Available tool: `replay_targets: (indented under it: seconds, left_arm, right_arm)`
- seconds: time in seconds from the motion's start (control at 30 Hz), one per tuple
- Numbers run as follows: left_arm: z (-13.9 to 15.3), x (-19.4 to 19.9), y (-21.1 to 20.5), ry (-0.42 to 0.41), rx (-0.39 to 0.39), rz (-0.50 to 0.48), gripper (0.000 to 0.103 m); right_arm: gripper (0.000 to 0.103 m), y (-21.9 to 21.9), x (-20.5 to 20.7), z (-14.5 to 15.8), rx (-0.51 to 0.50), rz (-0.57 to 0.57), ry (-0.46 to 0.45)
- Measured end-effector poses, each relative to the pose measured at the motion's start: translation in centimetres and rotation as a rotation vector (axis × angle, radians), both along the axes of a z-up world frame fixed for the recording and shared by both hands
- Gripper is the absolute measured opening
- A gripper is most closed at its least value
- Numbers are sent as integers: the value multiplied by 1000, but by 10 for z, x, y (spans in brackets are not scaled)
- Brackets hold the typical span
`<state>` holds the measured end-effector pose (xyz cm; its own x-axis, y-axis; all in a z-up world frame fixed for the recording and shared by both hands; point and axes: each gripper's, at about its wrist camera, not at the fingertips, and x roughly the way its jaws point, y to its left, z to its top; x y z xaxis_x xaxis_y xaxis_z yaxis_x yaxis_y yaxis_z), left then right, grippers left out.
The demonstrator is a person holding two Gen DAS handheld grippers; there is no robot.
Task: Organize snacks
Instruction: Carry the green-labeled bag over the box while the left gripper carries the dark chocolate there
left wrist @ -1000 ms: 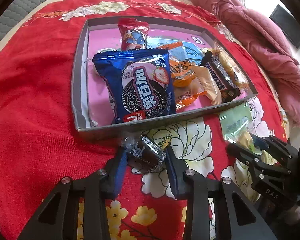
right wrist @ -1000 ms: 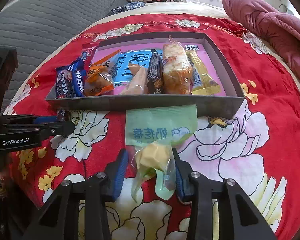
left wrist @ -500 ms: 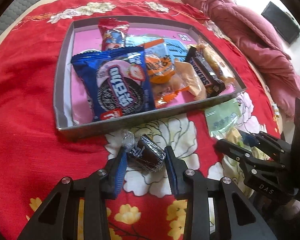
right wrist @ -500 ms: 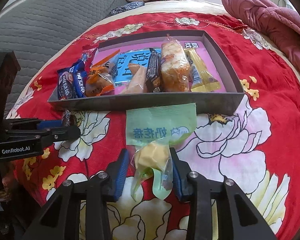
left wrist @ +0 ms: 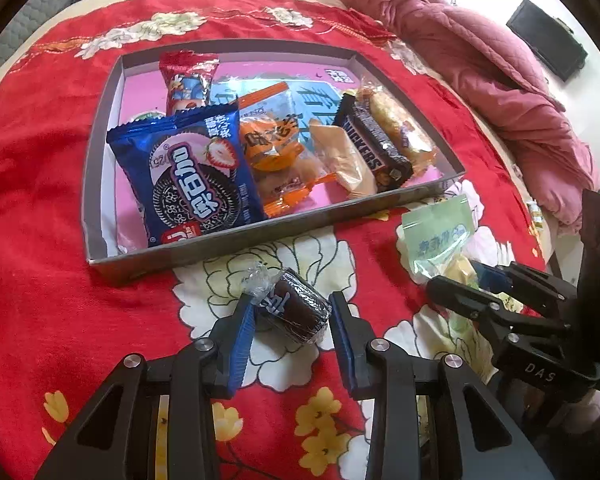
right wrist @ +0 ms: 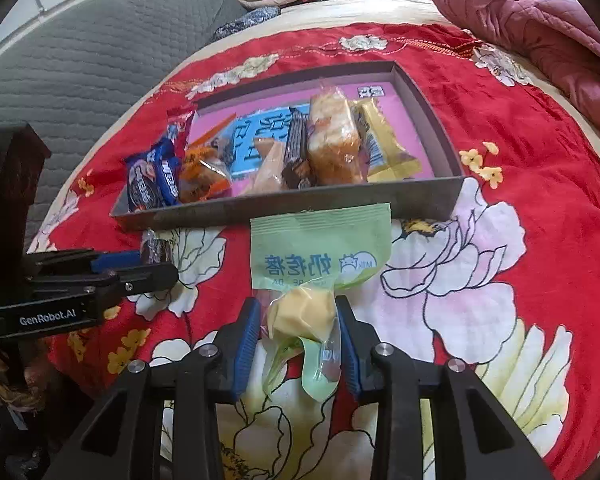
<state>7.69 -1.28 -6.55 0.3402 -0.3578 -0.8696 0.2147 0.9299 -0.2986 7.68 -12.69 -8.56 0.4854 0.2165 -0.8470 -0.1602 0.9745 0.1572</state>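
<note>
My left gripper (left wrist: 292, 316) is clamped on a dark chocolate roll (left wrist: 296, 312) in clear wrap, both blue pads tight on its sides, sitting just off the tray's near wall. My right gripper (right wrist: 298, 320) has just been closing and is now squeezing the green milk-candy bag (right wrist: 320, 256) at its lumpy yellow end, with the flat printed part fanning out toward 12 o'clock, touching the tray wall. In the left view that bag sits at about 3 o'clock of the roll. Straight ahead at 12 is the grey tray (left wrist: 236, 240), pink inside, with a blue Oreo pack (left wrist: 188, 184), an orange snack (left wrist: 272, 144), a Snickers bar (left wrist: 374, 148) and more. All on a red floral bedspread (left wrist: 32, 184); pink quilt (left wrist: 480, 52) at 2 o'clock.
</note>
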Motion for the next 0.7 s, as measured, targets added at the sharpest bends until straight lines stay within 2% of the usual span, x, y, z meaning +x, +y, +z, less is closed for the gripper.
replay_targets:
  seconds: [0.7]
  left_arm:
    - [30, -9, -7, -79, -28, 12, 38]
  right_arm:
    - [37, -2, -13, 31, 26, 5, -105]
